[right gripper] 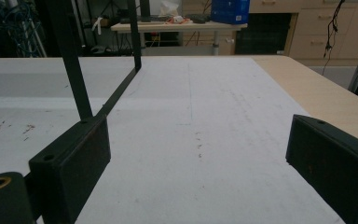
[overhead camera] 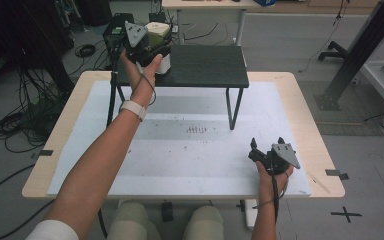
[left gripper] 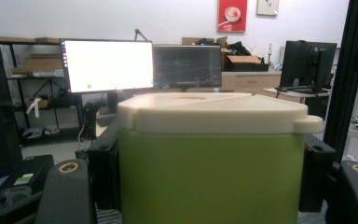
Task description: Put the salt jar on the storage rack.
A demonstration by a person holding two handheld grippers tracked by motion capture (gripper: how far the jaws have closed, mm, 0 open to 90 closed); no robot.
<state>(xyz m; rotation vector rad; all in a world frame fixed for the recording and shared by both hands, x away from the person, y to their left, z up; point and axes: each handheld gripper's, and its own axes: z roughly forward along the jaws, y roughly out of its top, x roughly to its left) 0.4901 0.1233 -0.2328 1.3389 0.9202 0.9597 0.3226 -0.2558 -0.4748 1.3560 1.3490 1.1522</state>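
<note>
Left gripper (overhead camera: 152, 47) up at the back left, over the left end of the black shelf (overhead camera: 207, 65) that stands on the counter (overhead camera: 300, 100). Jaws clenched on a green box (overhead camera: 158, 34) with a cream lid (left gripper: 214, 109); in the left gripper view the box sits upright between both black jaws, pressed from either side, lid flat and level. From the high view the box is at the shelf's left edge, just in front of a white block (overhead camera: 165, 65) that stands on the shelf; whether the box's base touches the shelf or hangs above it cannot be told.

Left forearm stretched far forward, a pale watch (overhead camera: 133, 109) on the wrist.

Right gripper (overhead camera: 266, 146) low at the near right of the counter, on the white sheet (overhead camera: 190, 150) that covers most of the top. Jaws released, standing wide apart; the right gripper view shows bare sheet between them. The shelf's thin black legs (right gripper: 74, 65) rise ahead and to the left in that view.

Box and right gripper are well apart, at opposite corners of the work area.

Behind the box, across the room, a lit monitor (left gripper: 108, 65) and a darker one beside it
</note>
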